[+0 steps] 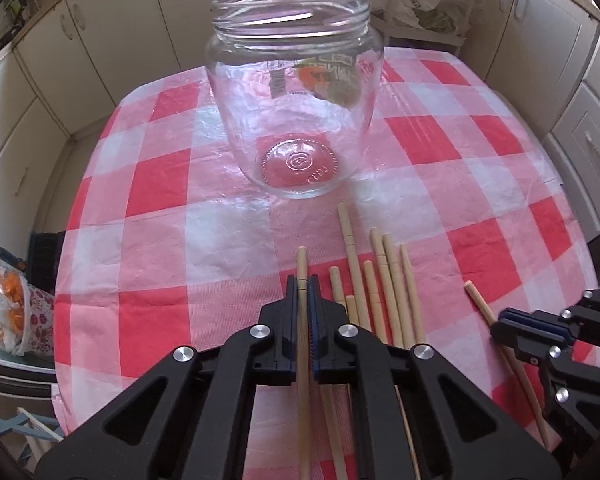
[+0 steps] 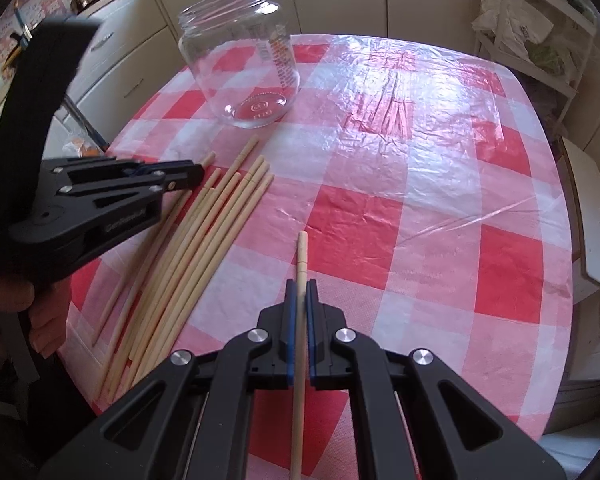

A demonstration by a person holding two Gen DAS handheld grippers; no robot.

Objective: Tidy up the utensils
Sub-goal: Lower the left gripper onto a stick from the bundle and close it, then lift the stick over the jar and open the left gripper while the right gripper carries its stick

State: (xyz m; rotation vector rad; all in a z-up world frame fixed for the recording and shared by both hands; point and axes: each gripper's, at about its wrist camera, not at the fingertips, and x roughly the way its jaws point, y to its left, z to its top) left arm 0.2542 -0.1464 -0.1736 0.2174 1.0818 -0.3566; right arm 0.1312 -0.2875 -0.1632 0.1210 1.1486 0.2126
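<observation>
1. Black left gripper (image 1: 303, 282) with blue pads is clamped on a single pale wooden chopstick (image 1: 302, 264), whose tip pokes out beyond the fingertips.
2. Black right gripper (image 2: 300, 286) pinches another wooden chopstick (image 2: 302, 252) the same way, jaws together around it, above the table.
3. Between the two, a loose bundle of wooden chopsticks (image 1: 380, 280) lies flat on the red-and-white checked plastic tablecloth (image 1: 160, 220).
4. Farther back, an empty clear glass jar (image 1: 296, 92) stands upright on the cloth, mouth open, near cream kitchen cabinets (image 1: 112, 32).
</observation>
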